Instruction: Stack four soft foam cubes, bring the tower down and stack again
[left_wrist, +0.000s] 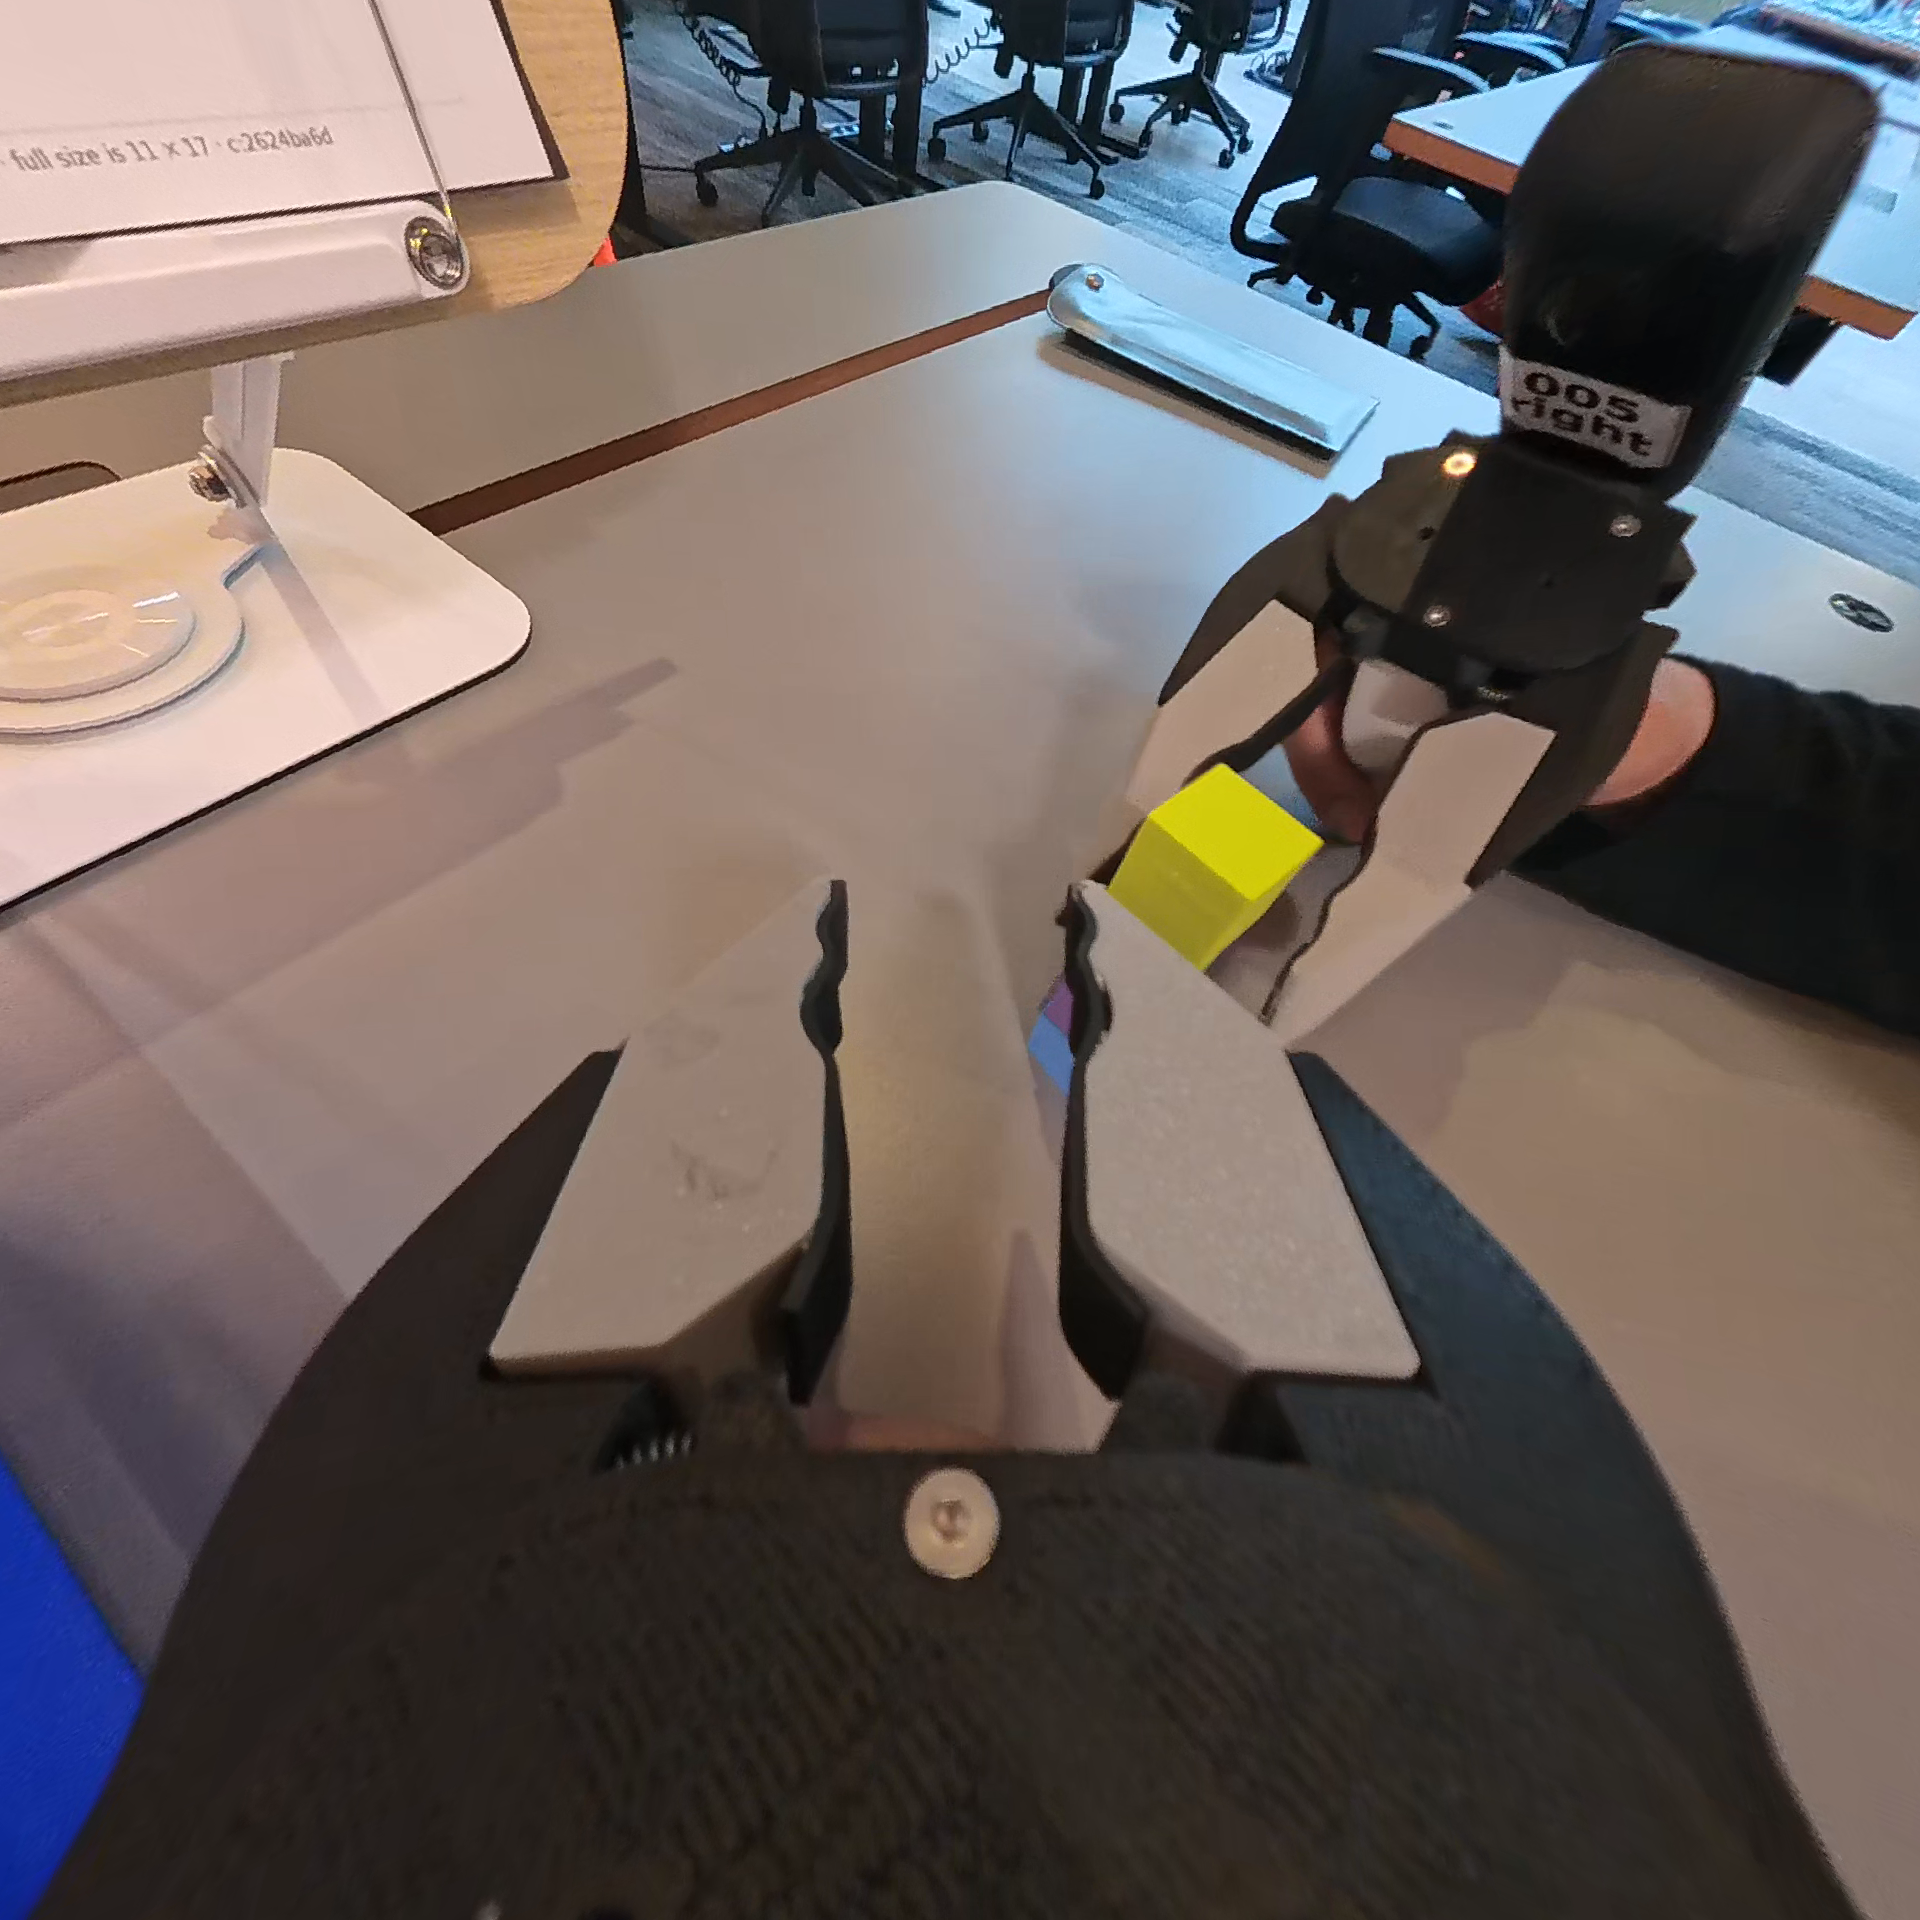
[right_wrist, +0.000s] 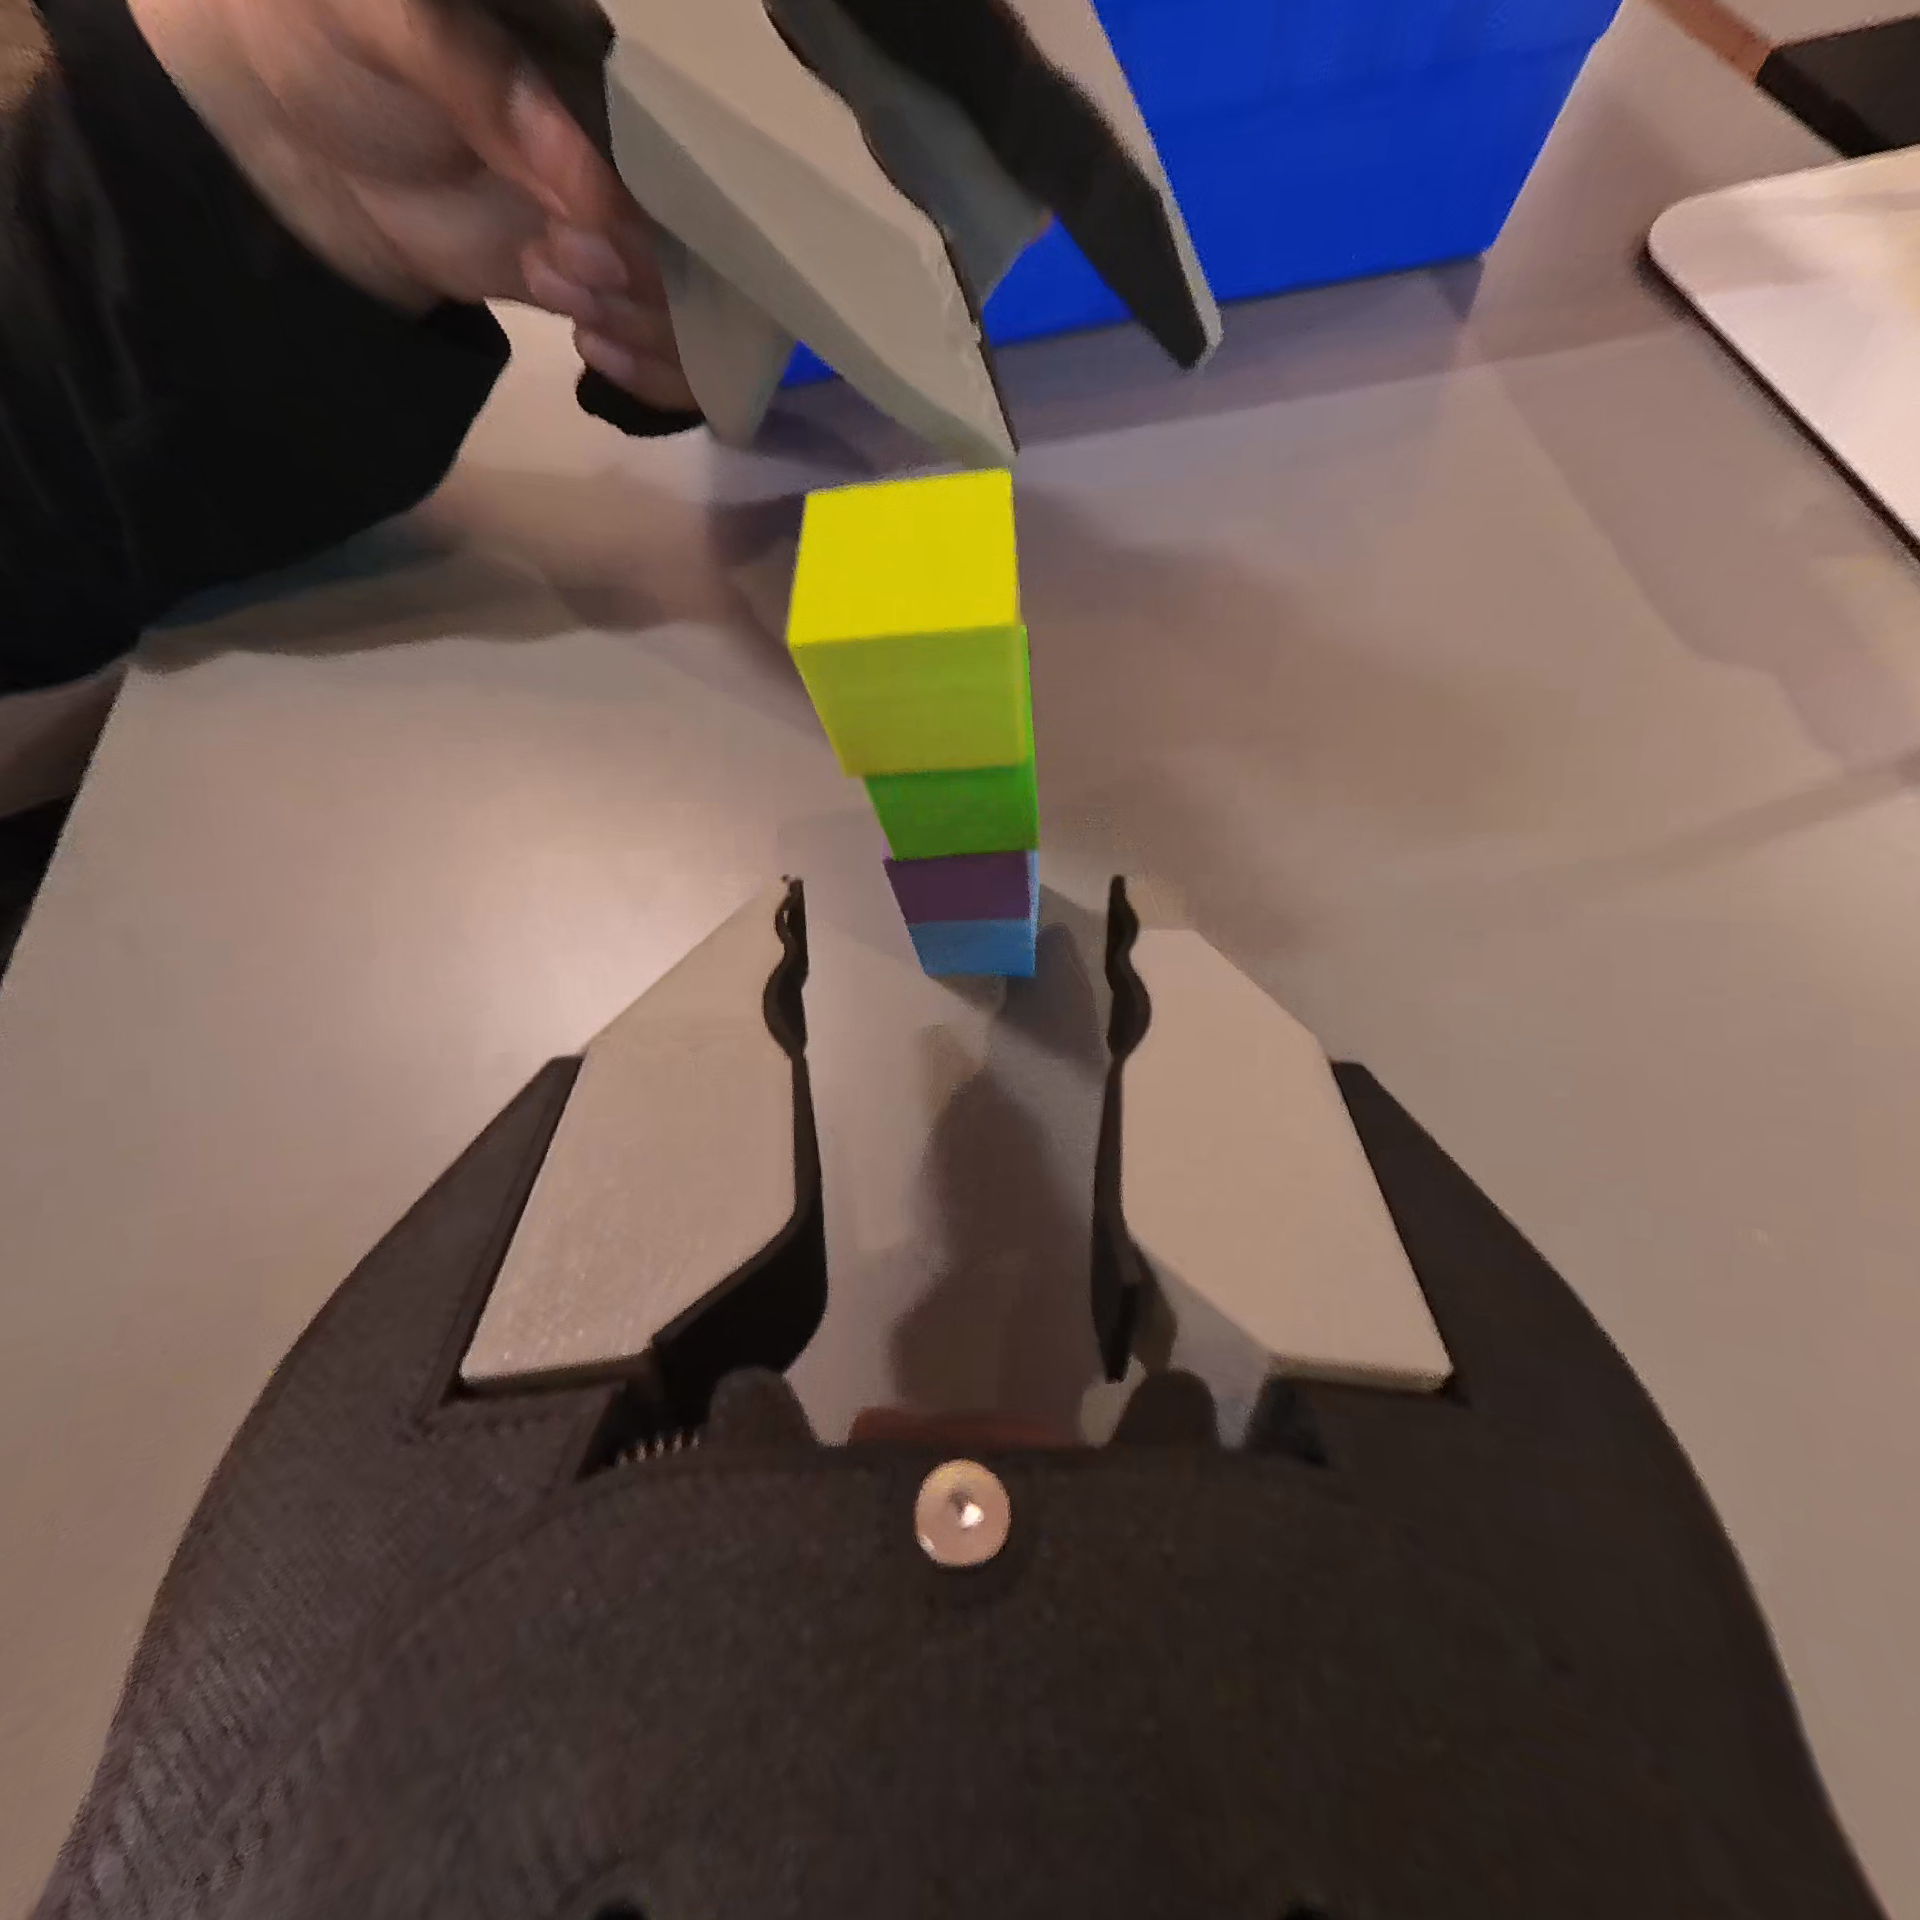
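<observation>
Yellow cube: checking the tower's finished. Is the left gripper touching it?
Apart. The right wrist view shows table between the left gripper and the yellow cube.

Black grippers (right_wrist: 951, 904), grey jaws, black sleeve (left_wrist: 1787, 831)

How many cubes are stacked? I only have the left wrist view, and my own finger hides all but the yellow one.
Observer: Four. The yellow cube tops the tower.
Operator: What's under it?
Observer: Green cube, then purple cube, with the blue cube on the table.
Operator: Is anything gripping it?
Observer: No. The right gripper is open and short of the base; the left gripper hangs open just above the top.
</observation>
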